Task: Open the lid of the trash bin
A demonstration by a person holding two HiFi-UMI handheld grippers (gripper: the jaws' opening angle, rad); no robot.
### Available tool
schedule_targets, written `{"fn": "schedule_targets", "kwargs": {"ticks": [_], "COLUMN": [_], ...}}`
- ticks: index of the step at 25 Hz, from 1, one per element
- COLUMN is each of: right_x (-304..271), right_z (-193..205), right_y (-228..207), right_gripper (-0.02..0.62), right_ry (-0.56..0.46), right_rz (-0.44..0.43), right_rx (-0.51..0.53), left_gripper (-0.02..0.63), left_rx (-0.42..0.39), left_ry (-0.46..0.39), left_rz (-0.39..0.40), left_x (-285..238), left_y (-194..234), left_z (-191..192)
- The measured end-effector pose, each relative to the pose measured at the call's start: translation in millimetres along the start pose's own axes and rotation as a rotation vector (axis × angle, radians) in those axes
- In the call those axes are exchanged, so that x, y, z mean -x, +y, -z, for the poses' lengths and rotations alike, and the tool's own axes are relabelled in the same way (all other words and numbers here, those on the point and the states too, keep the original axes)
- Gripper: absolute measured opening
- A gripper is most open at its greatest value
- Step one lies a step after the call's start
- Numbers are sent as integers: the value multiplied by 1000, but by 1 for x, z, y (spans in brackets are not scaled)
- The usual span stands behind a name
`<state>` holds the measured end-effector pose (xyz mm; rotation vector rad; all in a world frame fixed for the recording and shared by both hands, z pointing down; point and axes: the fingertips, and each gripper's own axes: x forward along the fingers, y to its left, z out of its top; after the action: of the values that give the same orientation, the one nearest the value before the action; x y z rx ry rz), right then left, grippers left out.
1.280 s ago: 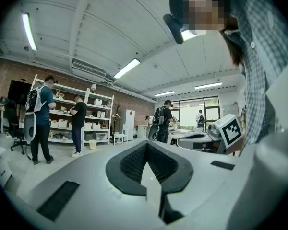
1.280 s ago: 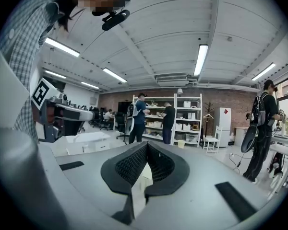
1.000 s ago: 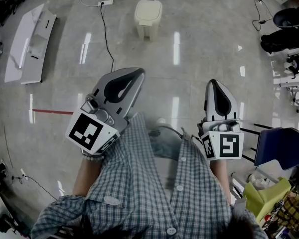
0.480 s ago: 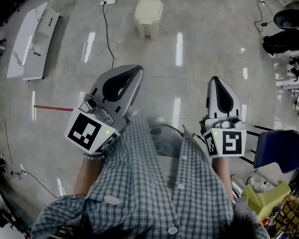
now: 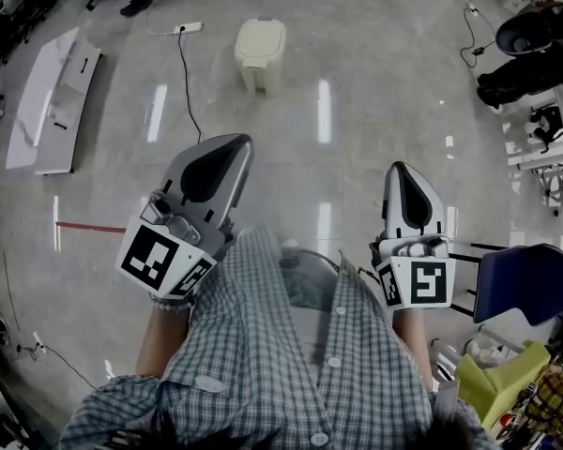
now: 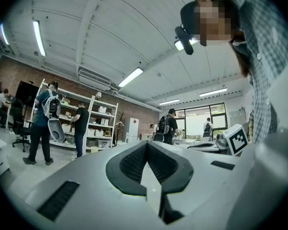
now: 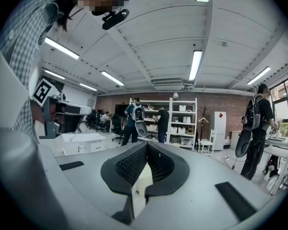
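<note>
Both left tongs (image 5: 227,150), right tongs (image 5: 404,171) closed; bin (image 5: 260,49) lidded.

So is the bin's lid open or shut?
Shut. In the head view, the lid lies flat on top of the trash bin.

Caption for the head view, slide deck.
Left gripper and right gripper held shut at the chest; closed bin ahead on floor.

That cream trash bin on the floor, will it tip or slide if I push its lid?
The trash bin looks like light plastic, so it probably shifts easily. The glossy floor likely lets it slide. Standing free, a high push might tip it.
</note>
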<state>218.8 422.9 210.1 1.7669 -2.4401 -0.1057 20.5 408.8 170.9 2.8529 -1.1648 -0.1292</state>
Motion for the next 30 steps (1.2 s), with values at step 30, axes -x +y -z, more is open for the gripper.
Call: {"fn": "schedule_targets", "kwargs": {"ticks": [30], "right_x": [-88], "right_z": [11], "right_y": [-22], "right_gripper": [17], "right_ry": [74], "right_rz": [49], "right_rx": [-8], "left_gripper": [-3], "left_rx": [43], "left_ry": [42], "left_rz": [81], "left_x": [-79], "left_y": [71], "left_z": [14]}}
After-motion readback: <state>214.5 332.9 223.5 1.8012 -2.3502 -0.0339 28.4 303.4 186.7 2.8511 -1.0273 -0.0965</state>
